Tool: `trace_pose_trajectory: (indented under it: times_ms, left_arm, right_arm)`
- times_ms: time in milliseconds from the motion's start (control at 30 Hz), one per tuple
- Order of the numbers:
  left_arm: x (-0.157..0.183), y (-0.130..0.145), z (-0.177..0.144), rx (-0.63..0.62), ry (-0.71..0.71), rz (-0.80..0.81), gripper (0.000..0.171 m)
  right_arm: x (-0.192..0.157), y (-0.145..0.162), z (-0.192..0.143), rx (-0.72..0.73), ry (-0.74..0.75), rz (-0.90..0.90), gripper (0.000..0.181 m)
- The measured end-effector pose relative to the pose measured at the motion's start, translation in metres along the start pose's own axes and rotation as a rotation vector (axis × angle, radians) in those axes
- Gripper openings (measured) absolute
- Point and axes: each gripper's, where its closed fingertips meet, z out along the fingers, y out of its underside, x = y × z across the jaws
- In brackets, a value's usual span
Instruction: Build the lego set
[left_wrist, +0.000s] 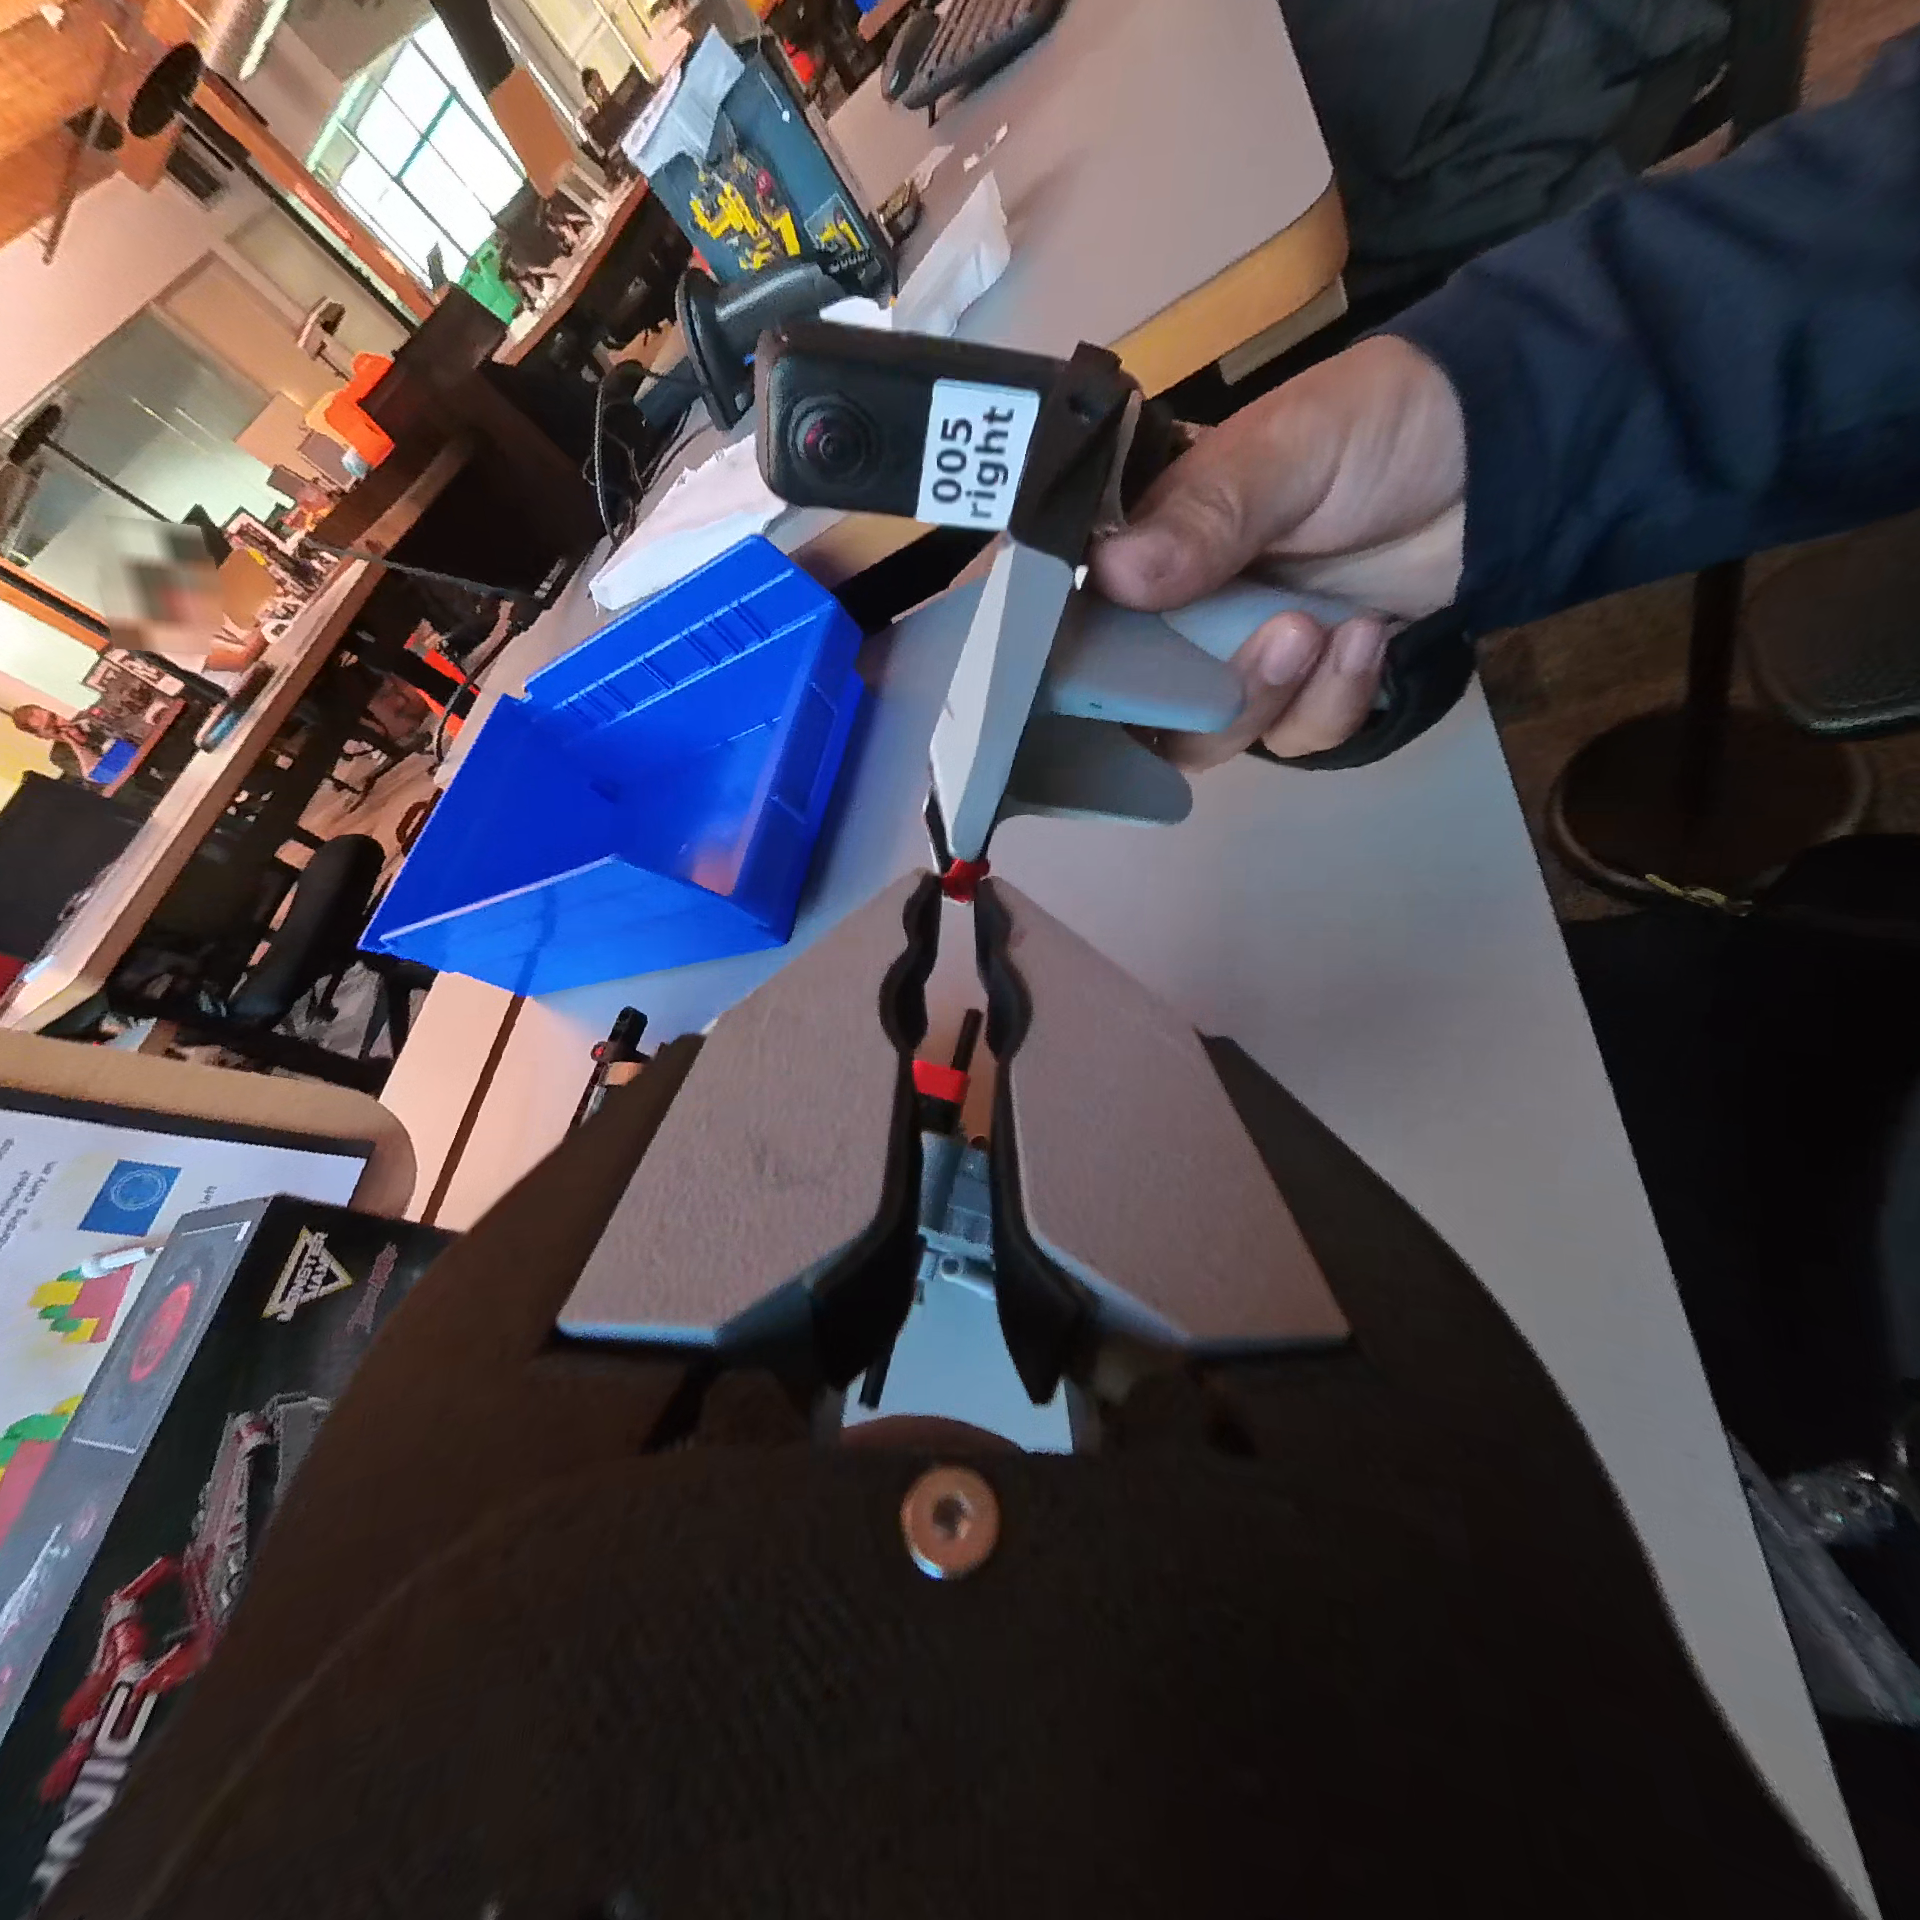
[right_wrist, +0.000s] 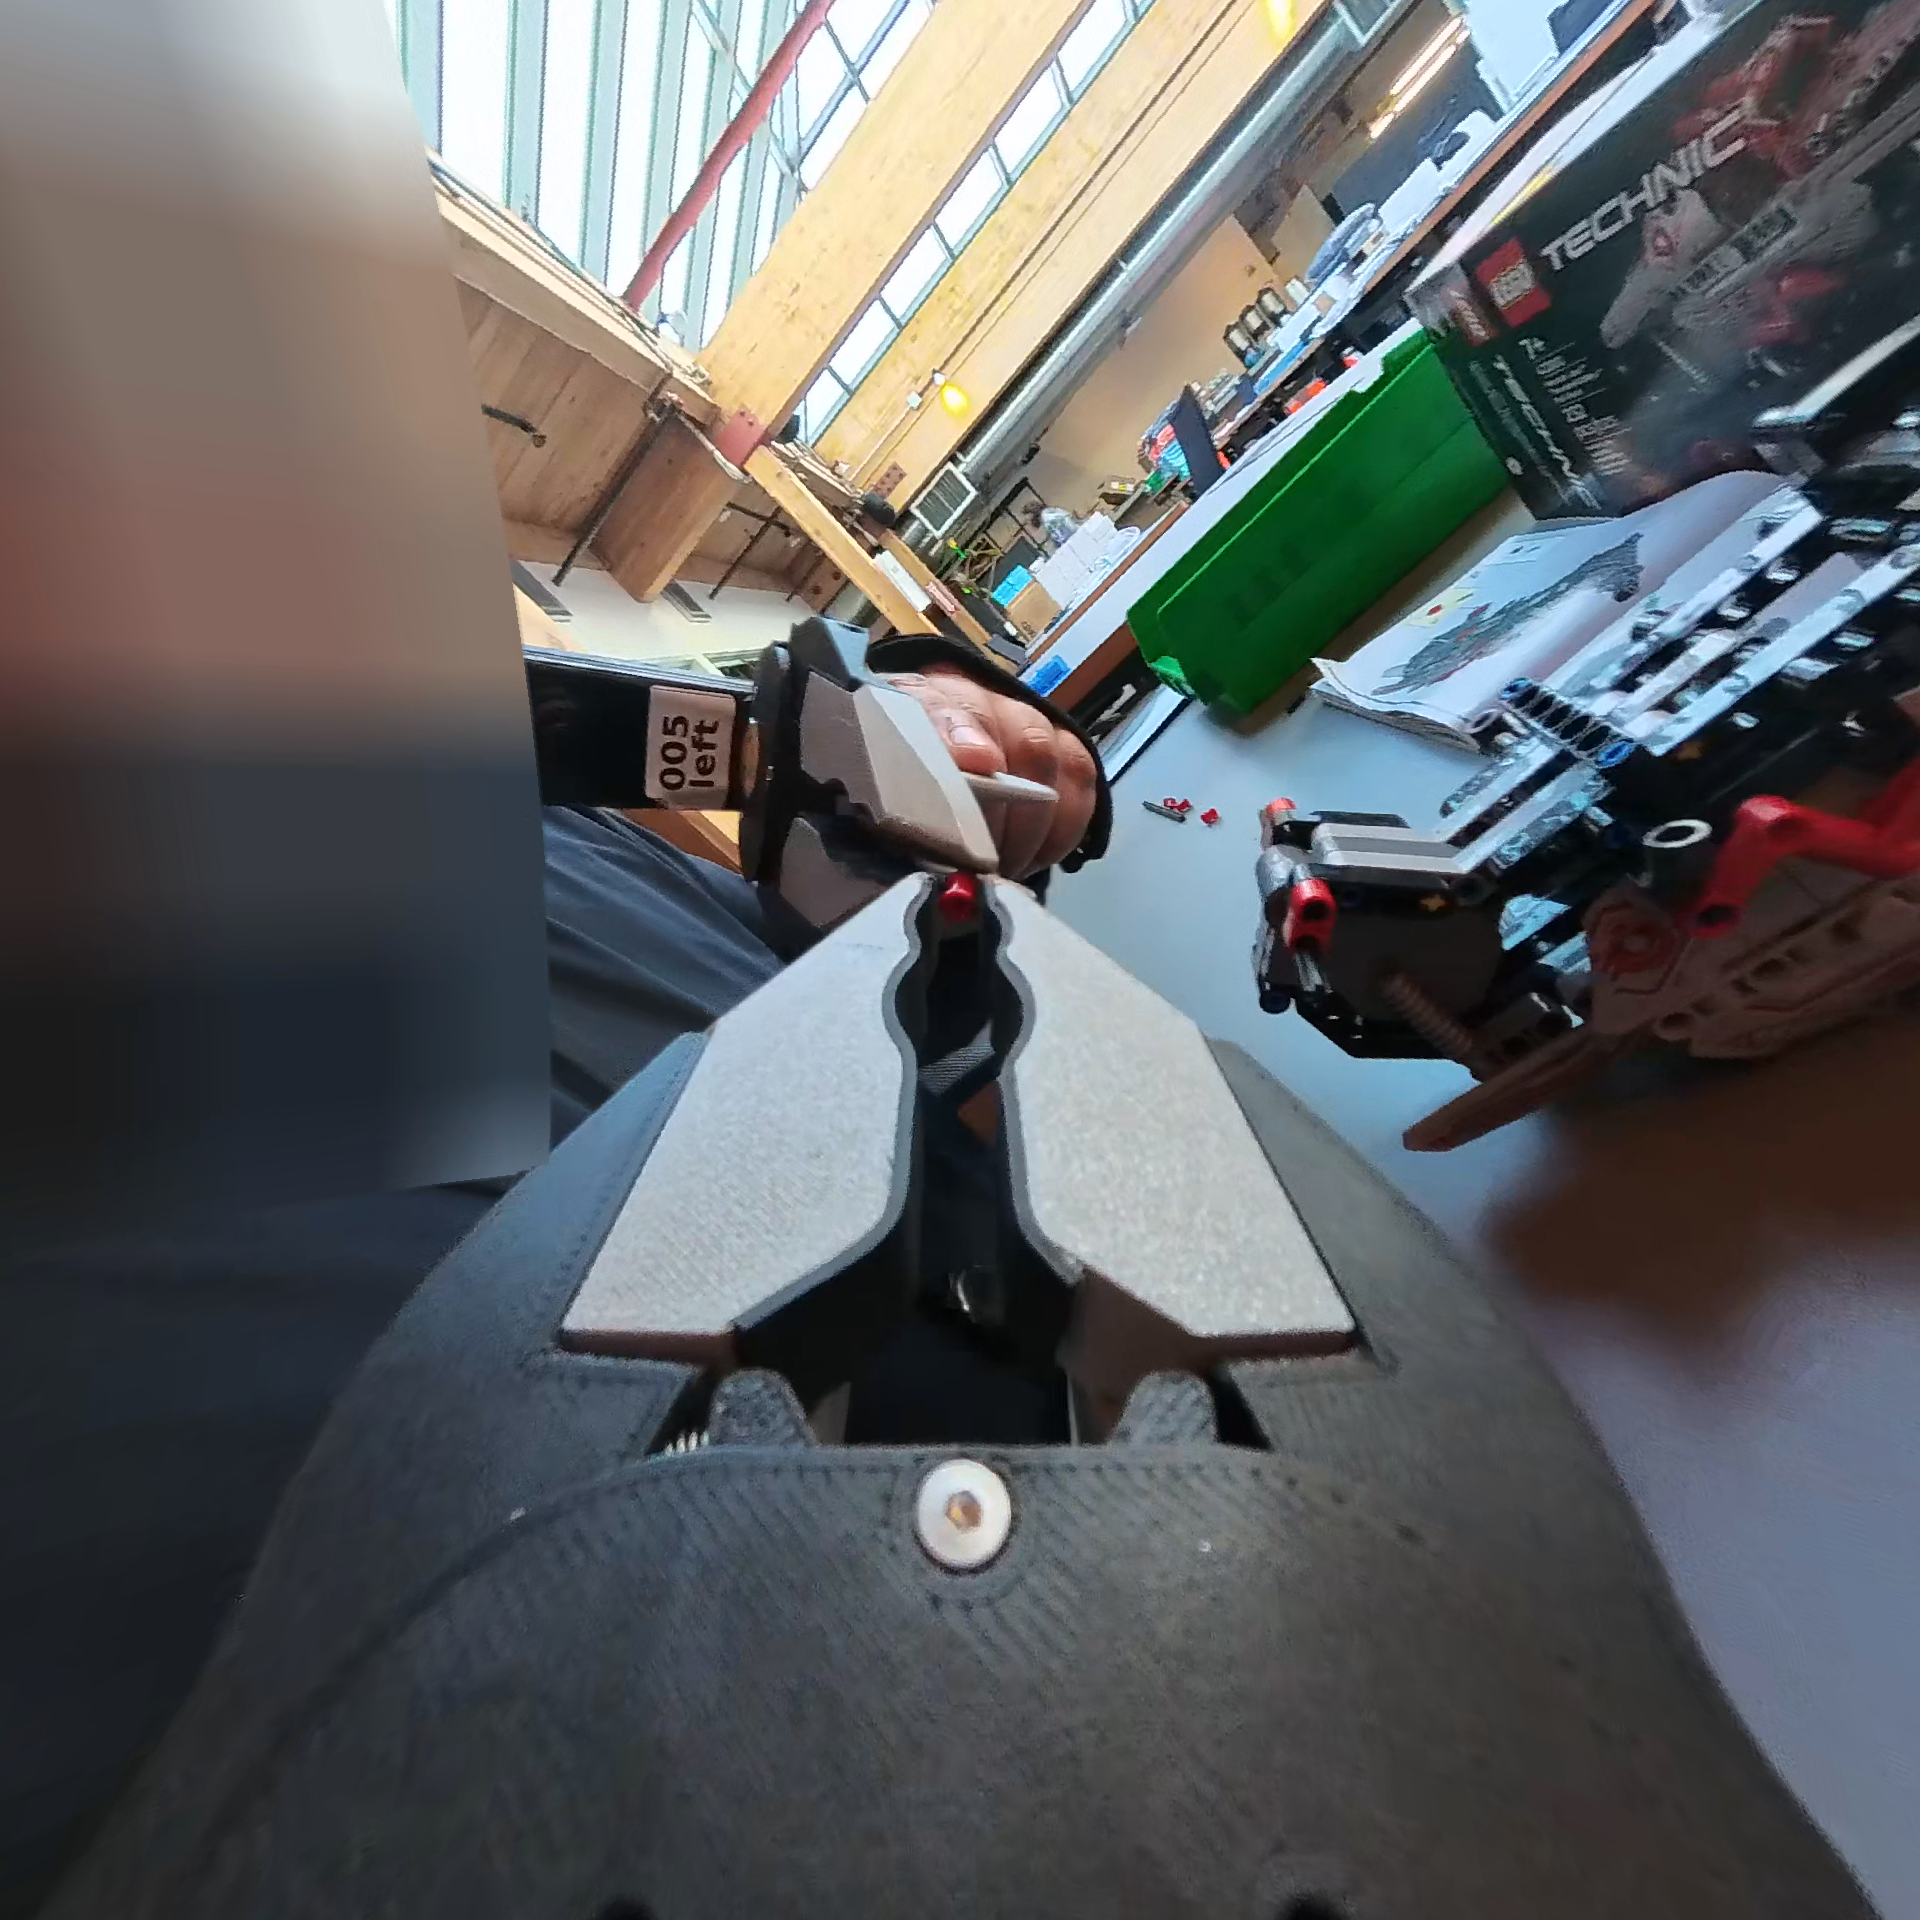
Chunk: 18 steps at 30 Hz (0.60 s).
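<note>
A small red Lego piece (left_wrist: 961, 878) sits pinched at the tips of my left gripper (left_wrist: 956, 885), whose jaws are nearly closed on it. My right gripper (left_wrist: 954, 847) comes down from above and meets the same piece tip to tip. In the right wrist view the red piece (right_wrist: 958, 896) lies between the tips of my right gripper (right_wrist: 958, 891), with my left gripper (right_wrist: 971, 857) touching it from the far side. The part-built red, black and grey Lego model (right_wrist: 1558, 914) lies on the table to the right. A bit of it shows through the left jaws (left_wrist: 951, 1195).
A blue bin (left_wrist: 644, 790) lies on the white table (left_wrist: 1351, 987) to the left. A Lego box (left_wrist: 156, 1507) stands at the near left. A green bin (right_wrist: 1320, 551), an instruction booklet (right_wrist: 1507, 623) and loose red pieces (right_wrist: 1179, 805) lie beyond the model. Hands hold both grippers. My left and right fingertips are right by each other.
</note>
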Motion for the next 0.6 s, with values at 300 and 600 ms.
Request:
trace_pose_trajectory:
  times_ms: [300, 600]
  left_arm:
    - [-0.006, 0.024, 0.003, -0.076, 0.007, -0.132, 0.004]
    - [0.004, 0.061, 0.029, -0.316, 0.212, -0.114, 0.017]
  right_arm:
    - [0.03, 0.003, -0.02, -0.058, 0.187, -0.157, 0.002]
    - [0.054, 0.01, -0.027, -0.177, 0.226, -0.275, 0.002]
